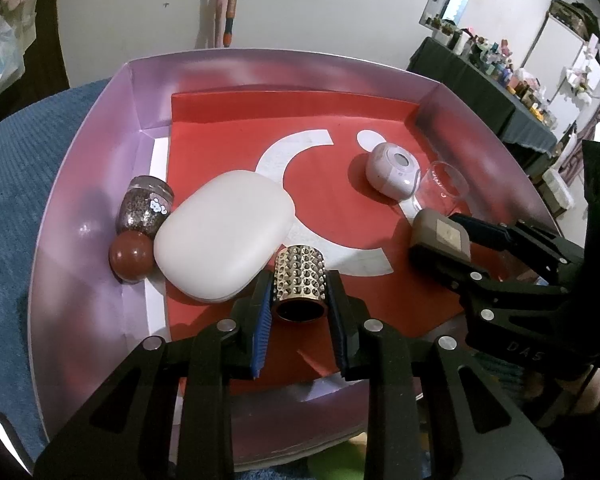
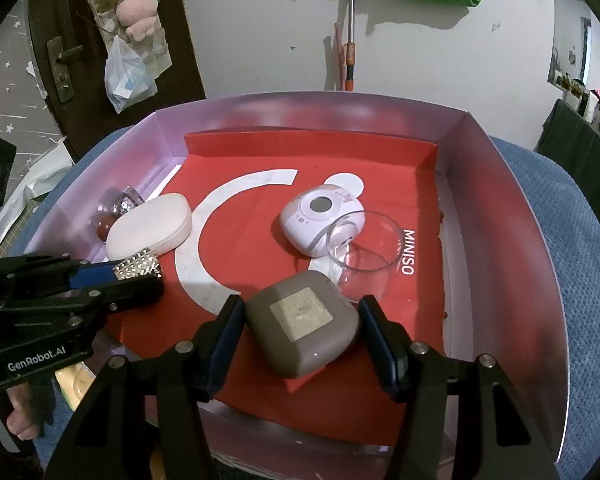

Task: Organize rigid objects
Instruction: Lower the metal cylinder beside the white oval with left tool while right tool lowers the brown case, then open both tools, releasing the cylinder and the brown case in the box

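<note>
Your left gripper [image 1: 300, 284] clamps the studded cylinder [image 1: 299, 280] at six o'clock for placing, while your right gripper [image 2: 300, 320] brackets the taupe case [image 2: 302, 322], though I cannot tell if it grips.

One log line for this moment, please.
left gripper: jaws shut on studded metal cylinder | right gripper: jaws around taupe case, contact unclear | both in box

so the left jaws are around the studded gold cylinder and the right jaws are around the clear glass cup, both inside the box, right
Not quite. The right gripper has its jaws around the taupe square case, not the clear glass cup, which lies on its side just beyond it, as the right wrist view shows. The left gripper does bracket the studded gold cylinder, and all are inside the box.
</note>
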The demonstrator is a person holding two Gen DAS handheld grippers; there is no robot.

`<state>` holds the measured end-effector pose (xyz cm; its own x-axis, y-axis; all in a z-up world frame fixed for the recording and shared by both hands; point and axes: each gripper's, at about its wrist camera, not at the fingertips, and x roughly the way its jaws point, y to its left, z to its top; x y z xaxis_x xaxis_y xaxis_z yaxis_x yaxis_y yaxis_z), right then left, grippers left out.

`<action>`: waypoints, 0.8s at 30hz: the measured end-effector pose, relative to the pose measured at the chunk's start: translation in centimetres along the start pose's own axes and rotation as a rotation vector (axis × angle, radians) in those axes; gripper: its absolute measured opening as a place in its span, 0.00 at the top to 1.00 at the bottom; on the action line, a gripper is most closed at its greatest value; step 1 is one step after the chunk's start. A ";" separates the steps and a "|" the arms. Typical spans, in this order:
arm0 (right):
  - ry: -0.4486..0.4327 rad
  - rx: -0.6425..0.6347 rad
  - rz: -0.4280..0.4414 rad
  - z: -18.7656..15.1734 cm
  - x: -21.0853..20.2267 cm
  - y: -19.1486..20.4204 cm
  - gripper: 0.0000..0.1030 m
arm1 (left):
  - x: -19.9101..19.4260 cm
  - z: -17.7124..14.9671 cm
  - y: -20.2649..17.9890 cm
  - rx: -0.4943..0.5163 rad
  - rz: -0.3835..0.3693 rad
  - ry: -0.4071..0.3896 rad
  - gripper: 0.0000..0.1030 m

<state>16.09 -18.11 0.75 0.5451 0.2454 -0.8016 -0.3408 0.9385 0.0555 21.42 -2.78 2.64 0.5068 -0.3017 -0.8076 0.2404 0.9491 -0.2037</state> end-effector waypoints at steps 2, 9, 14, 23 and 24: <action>-0.001 0.002 0.001 0.0 0.0 0.0 0.40 | 0.0 0.0 0.0 0.001 0.001 -0.001 0.77; -0.002 0.002 0.001 0.0 0.0 -0.1 0.40 | 0.0 0.0 0.1 0.003 0.004 0.000 0.76; -0.006 0.011 0.014 -0.1 -0.3 -0.1 0.40 | -0.2 -0.1 -0.2 0.018 0.029 -0.002 0.76; -0.026 -0.004 0.024 -0.7 -1.5 0.6 0.40 | -0.5 -0.3 0.0 0.015 0.039 -0.008 0.76; -0.033 -0.007 0.022 -0.6 -1.8 0.7 0.39 | -0.5 -0.3 0.0 0.015 0.040 -0.009 0.76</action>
<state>14.41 -18.08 1.85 0.5624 0.2743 -0.7800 -0.3583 0.9310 0.0691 20.92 -2.62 2.90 0.5237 -0.2646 -0.8098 0.2320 0.9589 -0.1633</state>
